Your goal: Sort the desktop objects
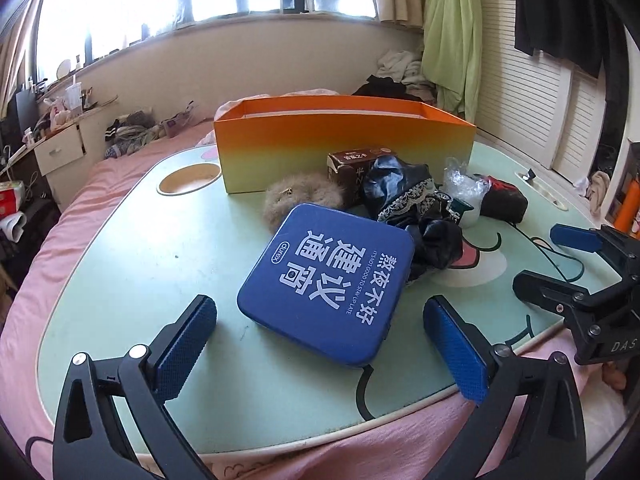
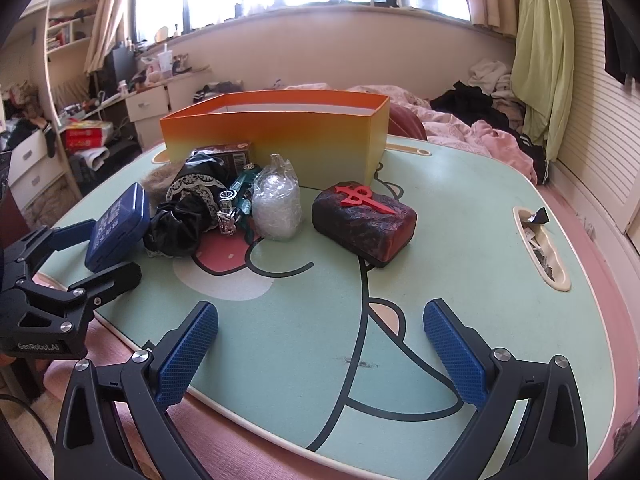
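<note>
Setting: a mint-green lap table [image 1: 132, 264] with a cartoon print, set on a pink bedsheet [image 1: 100, 176]; a window runs along the far wall.
Left gripper [image 1: 320, 344]: low at the near edge of the table, its blue-padded jaws spread wide apart and gripping nothing; the near corner of the blue tin lies between them, clear of both pads.
Right gripper [image 2: 320, 350]: low at the near edge on the right-hand side, jaws likewise wide apart and empty, bare tabletop between them.
Blue tin [image 1: 326, 282]: flat, rounded-square, white Chinese lettering on the lid; lies nearest the left gripper, at the front of the cluster.
Orange box [image 1: 344, 136]: open-topped, orange fading to yellow, standing at the far side of the table behind the other objects.
Fur ball [image 1: 302, 196]: tan and fluffy, between the tin and the box.
Brown carton [image 1: 348, 168]: small, against the front wall of the box.
Black lace cloth [image 2: 188, 210]: crumpled, touching the right edge of the tin.
Clear plastic bag [image 2: 278, 204]: bunched and upright, just right of the cloth.
Dark red case [image 2: 364, 222]: marbled, bearing a red cross-shaped emblem; stands a little apart at the right end of the cluster.
Cup recess [image 1: 190, 178]: round, sunk in the table's far left corner.
</note>
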### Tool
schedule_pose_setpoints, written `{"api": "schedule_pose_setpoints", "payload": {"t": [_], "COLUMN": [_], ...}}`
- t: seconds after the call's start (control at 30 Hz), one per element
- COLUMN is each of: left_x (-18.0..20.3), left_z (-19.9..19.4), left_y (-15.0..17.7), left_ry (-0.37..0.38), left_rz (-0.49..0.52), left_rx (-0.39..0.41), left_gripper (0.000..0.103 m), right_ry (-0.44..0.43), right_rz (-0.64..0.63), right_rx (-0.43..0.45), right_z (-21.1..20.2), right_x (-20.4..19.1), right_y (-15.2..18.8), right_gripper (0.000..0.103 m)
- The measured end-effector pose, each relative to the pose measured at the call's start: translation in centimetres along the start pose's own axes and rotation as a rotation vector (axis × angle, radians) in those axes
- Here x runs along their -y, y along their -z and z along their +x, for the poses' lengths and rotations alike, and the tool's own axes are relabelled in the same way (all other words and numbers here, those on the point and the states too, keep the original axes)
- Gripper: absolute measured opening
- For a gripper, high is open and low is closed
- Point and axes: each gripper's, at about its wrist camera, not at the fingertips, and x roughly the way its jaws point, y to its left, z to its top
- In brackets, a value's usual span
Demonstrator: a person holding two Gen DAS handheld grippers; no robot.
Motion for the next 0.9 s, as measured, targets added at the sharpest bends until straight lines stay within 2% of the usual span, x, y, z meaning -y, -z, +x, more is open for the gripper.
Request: {"api": "schedule_pose_setpoints", "payload": {"t": [0.27, 0.3, 0.4, 0.5, 0.6, 0.67, 0.77, 0.9], "left_x": [0.0, -0.1, -0.1, 0.0, 0.0, 0.1, -0.1, 0.1], "left_z": [-0.3, -0.2, -0.2, -0.2, -0.1, -0.3, -0.4, -0.7], "left_y": [0.2, 0.2, 0.3, 0.4, 0.5, 0.5, 0.4, 0.4], "left_ry": [0.001, 0.002, 0.003, 0.002, 0.004, 0.006, 0.008, 0.009], "left_rz": [-0.001, -0.001, 0.000, 0.001, 0.001, 0.002, 0.003, 0.004], "left_rx": [0.002, 0.002, 0.005, 0.006, 0.007, 0.009, 0.013, 0.014], "left_gripper": [0.103, 0.103, 0.103, 0.103, 0.103, 0.103, 0.103, 0.103], "right_ry": [0.017, 0.027, 0.045, -0.056, -0.047, -0.042, -0.017, 0.007], "right_rz": [0.010, 0.021, 0.087, 0.117, 0.099, 0.105, 0.108, 0.112], "right_rx": [-0.027, -0.003, 0.176, 0.228, 0.190, 0.142, 0.086, -0.039], "right_z": [0.4, 0.0, -3.2, -4.4, -2.6, -0.8, 2.2, 6.1], "right_x": [-0.5, -0.4, -0.1, -0.4, -1.6, -2.0, -2.1, -1.7], "right_y": [-0.8, -1.1, -4.0, -8.0, -13.1, -15.2, -16.8, -16.2], "right_gripper": [0.103, 0.102, 0.102, 0.102, 0.102, 0.102, 0.102, 0.102]}}
